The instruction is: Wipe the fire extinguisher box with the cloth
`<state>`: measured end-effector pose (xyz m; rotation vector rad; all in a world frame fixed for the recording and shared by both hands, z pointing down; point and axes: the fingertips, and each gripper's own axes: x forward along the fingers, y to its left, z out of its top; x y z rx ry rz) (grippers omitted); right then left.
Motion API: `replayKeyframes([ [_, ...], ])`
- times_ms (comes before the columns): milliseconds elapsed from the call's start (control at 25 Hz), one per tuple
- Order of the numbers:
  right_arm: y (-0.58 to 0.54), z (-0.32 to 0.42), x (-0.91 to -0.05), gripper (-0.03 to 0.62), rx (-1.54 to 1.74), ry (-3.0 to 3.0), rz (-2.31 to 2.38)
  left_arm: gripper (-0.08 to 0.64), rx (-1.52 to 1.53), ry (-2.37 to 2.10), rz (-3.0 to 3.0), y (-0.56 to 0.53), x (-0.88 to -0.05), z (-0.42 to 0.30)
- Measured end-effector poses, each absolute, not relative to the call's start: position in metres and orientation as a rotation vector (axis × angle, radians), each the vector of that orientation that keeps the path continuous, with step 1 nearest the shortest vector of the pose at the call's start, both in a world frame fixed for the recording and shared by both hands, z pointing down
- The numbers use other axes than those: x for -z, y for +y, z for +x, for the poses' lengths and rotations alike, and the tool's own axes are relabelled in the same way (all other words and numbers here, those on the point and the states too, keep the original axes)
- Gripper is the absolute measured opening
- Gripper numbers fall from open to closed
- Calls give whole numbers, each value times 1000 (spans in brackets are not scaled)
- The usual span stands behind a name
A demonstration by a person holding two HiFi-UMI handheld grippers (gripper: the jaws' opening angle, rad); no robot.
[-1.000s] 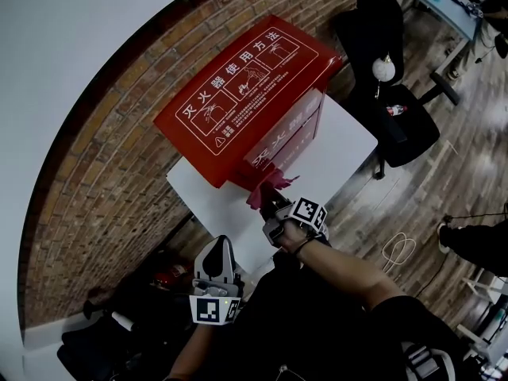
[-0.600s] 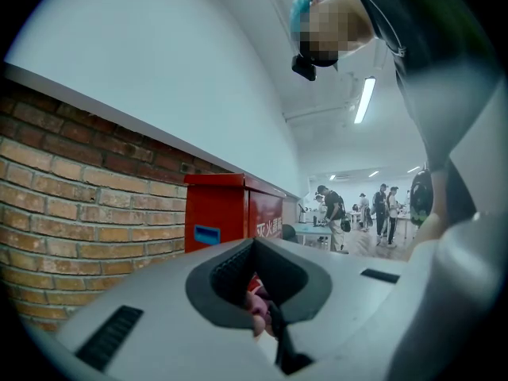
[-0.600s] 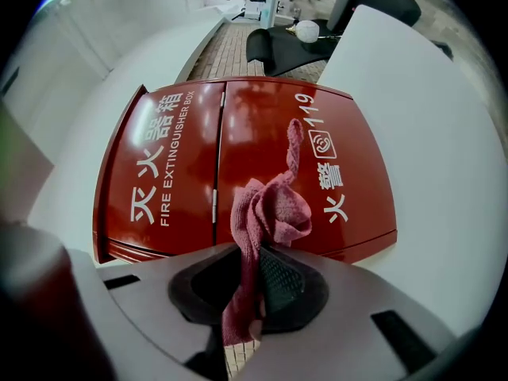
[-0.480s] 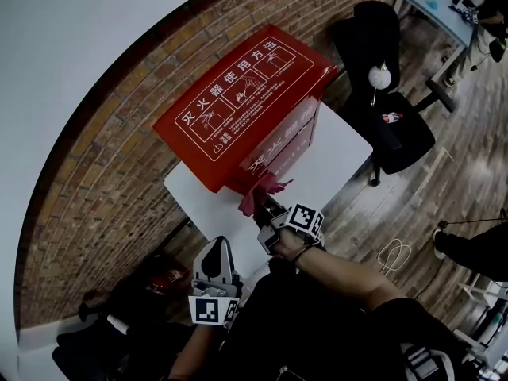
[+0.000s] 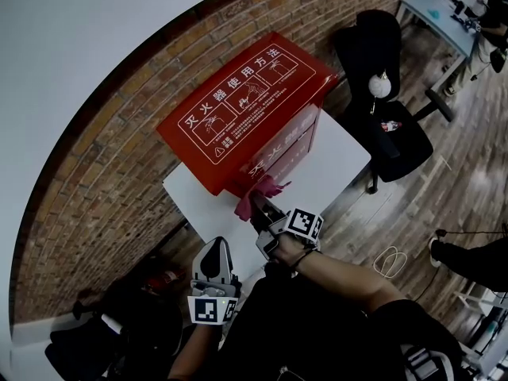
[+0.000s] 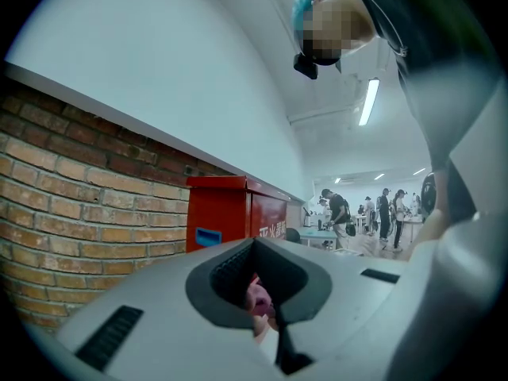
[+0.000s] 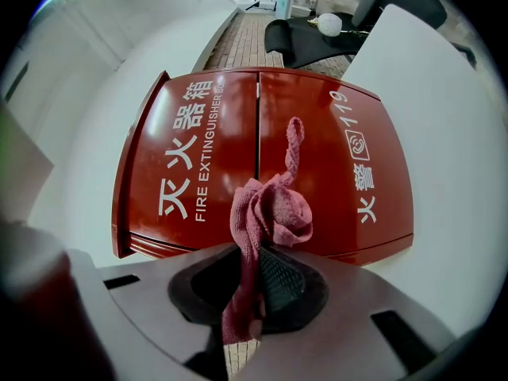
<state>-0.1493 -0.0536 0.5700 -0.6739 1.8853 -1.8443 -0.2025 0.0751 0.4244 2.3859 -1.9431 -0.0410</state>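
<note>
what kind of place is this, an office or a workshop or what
Probably an open-plan office or lab: a black office chair near a brick wall, a desk further off, and people standing among tables under a strip light.

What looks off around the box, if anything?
Nothing stands out. The fire extinguisher box sits upright on the white table, doors shut, with no visible damage. The cloth is bunched in the right hand-held gripper, with one twisted end loose.
</note>
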Motion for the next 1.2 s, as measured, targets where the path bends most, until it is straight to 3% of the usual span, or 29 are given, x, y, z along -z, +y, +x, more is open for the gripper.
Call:
replayKeyframes([
  [1200, -54, -154, -465, 67, 1612, 2047, -422, 38, 41, -1978, 2356, 72, -422, -202],
])
